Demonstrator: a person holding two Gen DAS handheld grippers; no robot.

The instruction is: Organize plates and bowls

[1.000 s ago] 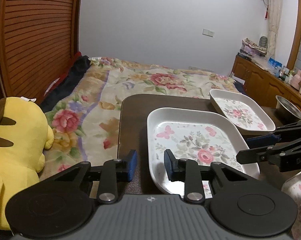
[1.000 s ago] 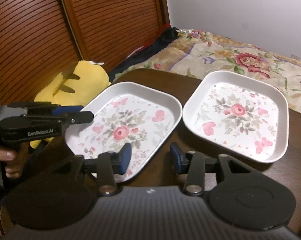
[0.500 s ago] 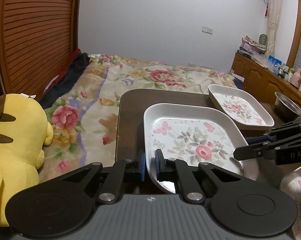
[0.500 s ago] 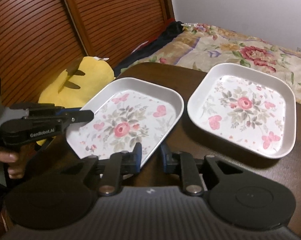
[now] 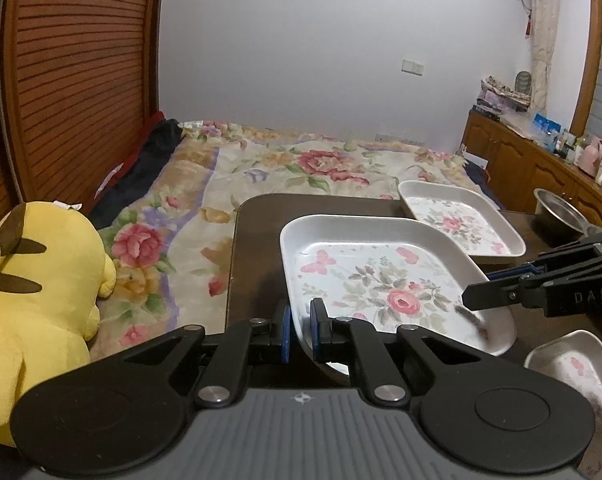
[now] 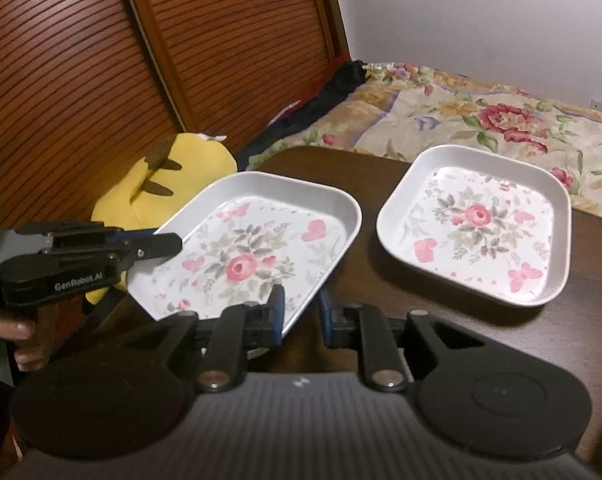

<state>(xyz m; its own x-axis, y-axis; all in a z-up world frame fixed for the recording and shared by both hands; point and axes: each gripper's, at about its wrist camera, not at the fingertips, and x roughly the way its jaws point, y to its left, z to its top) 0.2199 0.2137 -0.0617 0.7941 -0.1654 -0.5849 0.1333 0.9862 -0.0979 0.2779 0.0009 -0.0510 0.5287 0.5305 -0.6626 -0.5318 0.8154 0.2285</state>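
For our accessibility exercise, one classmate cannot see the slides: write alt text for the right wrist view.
Two grippers pinch opposite rims of a floral rectangular plate: the right gripper at its near edge, the left gripper from the left. A matching floral plate sits apart to its right on the dark wooden table, with a yellow plush toy and flowered bedspread behind.

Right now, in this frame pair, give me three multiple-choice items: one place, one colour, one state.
1. The steel bowl stands: A in the near plate; B right of the far plate; C left of the near plate.
2. The plush toy is: A yellow; B green; C white.
3. The left gripper is: A wide open; B shut on the near plate's rim; C holding the steel bowl.
Answers: 1 B, it shows past the far plate's right edge. 2 A, its body is yellow. 3 B, the rim sits pinched between its fingers.
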